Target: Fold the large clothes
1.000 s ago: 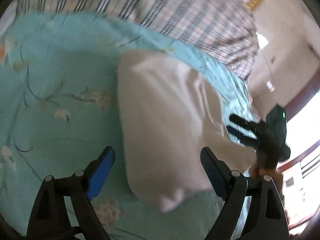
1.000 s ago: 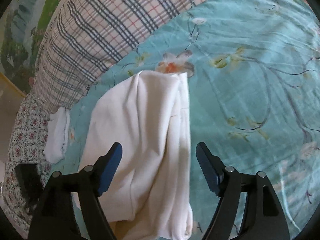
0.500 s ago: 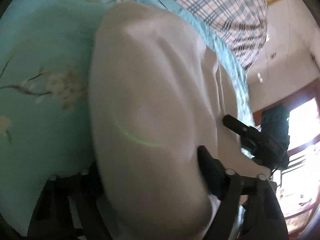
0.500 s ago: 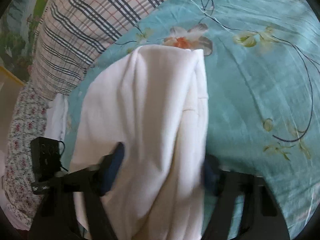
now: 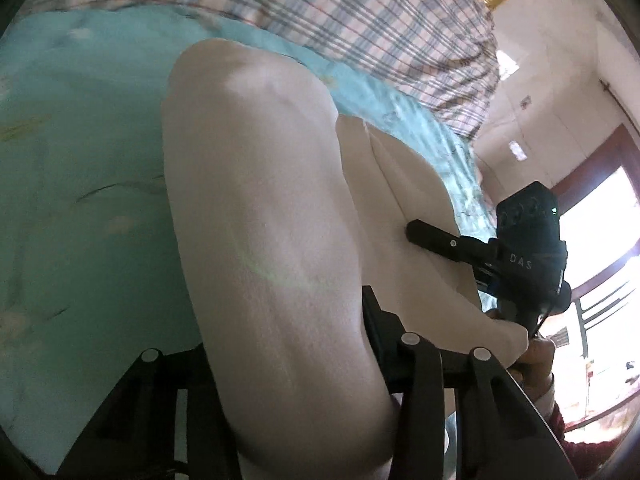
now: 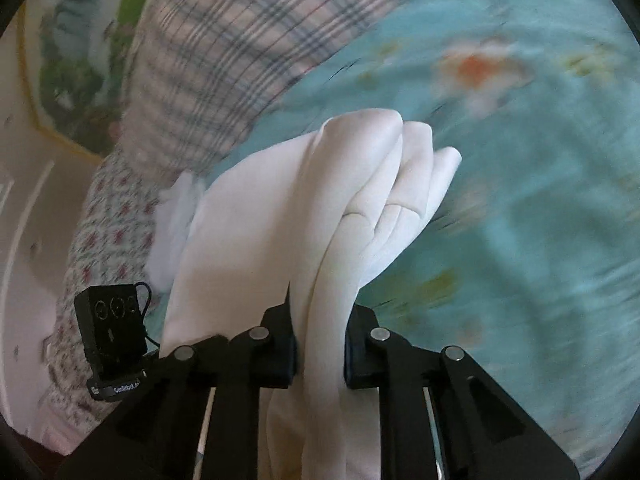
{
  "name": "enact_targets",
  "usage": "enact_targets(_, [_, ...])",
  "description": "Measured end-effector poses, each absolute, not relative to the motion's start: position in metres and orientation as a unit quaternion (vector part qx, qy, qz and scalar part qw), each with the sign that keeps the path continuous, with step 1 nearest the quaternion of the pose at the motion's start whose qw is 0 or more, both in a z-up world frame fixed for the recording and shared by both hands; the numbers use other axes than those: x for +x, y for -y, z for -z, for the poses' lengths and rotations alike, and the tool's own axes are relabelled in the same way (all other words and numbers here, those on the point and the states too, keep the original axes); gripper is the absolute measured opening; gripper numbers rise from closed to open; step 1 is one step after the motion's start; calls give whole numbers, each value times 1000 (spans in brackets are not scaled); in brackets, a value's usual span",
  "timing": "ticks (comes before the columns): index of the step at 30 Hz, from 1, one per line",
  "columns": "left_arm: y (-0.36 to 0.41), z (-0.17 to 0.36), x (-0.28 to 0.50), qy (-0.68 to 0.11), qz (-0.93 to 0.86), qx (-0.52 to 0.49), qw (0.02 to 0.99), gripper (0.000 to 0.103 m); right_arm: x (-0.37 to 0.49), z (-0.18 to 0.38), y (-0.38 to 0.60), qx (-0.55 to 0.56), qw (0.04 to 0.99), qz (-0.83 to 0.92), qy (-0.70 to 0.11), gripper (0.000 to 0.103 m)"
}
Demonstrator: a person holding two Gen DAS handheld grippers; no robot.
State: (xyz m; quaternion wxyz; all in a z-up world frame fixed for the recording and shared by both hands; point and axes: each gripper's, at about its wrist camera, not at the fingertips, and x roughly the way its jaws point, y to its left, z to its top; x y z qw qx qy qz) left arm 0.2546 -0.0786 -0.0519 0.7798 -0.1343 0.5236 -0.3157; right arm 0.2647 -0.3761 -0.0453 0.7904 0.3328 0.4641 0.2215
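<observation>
I am pinching the white garment [image 6: 320, 240] in both grippers, right gripper [image 6: 320, 354] and left gripper [image 5: 288, 360], above the bedsheet [image 6: 520, 200]; already bunched narrow, probably the last fold remaining.

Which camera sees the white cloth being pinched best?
The right wrist view: the right claw is shut on the cloth, whose folds show clearly. The left wrist view shows the cloth large and close, hiding how the left claw grips.

Turquoise floral bedsheet [image 6: 520, 200] (blurred), plaid quilt [image 6: 224, 48] along its far edge, white garment [image 6: 260, 220] on top
</observation>
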Motion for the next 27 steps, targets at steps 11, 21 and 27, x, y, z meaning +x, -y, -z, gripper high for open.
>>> enact_targets(11, [-31, 83, 231, -542, 229, -154, 794, 48, 278, 90, 277, 308, 756, -269, -510, 19])
enact_targets(21, [-40, 91, 227, -538, 202, -175, 799, 64, 266, 91, 289, 291, 775, -214, -519, 42])
enact_targets(27, [-64, 49, 191, -479, 176, -170, 843, 63, 237, 44, 309, 270, 826, -180, -461, 42])
